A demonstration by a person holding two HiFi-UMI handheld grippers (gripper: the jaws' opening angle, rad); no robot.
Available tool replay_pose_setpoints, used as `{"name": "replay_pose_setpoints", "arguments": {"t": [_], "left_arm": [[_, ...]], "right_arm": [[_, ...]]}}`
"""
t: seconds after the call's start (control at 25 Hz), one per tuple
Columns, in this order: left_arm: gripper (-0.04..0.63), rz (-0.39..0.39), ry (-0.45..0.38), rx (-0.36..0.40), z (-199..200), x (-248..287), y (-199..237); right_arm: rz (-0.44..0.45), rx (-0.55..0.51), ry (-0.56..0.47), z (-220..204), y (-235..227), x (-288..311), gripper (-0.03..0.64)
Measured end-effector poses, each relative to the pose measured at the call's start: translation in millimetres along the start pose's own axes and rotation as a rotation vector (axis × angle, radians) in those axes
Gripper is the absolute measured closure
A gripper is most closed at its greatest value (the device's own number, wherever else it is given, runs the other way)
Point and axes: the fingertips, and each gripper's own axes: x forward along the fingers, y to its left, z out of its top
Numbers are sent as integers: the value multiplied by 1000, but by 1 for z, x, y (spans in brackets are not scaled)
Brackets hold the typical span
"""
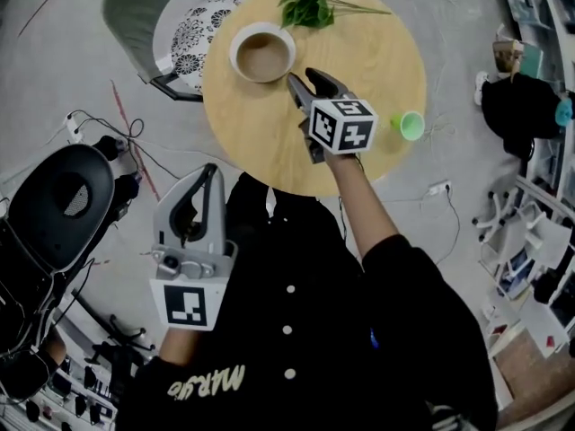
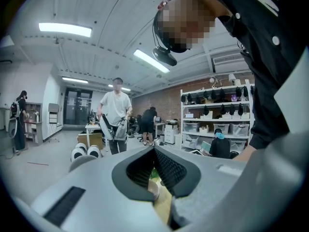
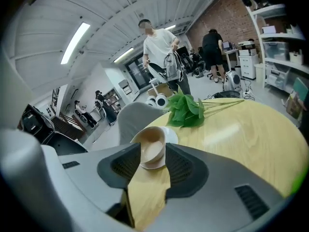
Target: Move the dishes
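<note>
Your right tongs [image 1: 301, 79] hang over the middle of the round wooden surface [image 1: 368, 61], with the tips pointing at the far left part of it. These tongs are about half open and they have hold of nothing. The bowl [image 1: 262, 57] sits on the far left part of the surface. In the right gripper view you see the bowl right in the gap at the tips of the tongs. From the head view the tips are just beside the bowl's rim, and you cannot tell if they touch it. The bowl is white outside and tan inside, and it stands upright. A small white plate [image 3: 172, 135] shows under it. A green leafy plant [image 1: 305, 3] lies at the far edge of the surface, with its thin stems running toward the right. A little green cup [image 1: 411, 125] is at the right edge of the surface. A chair [image 1: 193, 30] with a flowery seat stands just off the far left edge. Your left tongs [image 1: 213, 171] are off the surface, on the near left side of it. They are closed tight and hold nothing.
</note>
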Motion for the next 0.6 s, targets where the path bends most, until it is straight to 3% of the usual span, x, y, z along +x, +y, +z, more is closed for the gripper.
{"name": "replay_pose_setpoints", "arguments": {"t": [0.6], "left_arm": [[592,62,57,-60,-39,-10,20]], "right_arm": [[-102,112,93,-14,-12,56,526]]}}
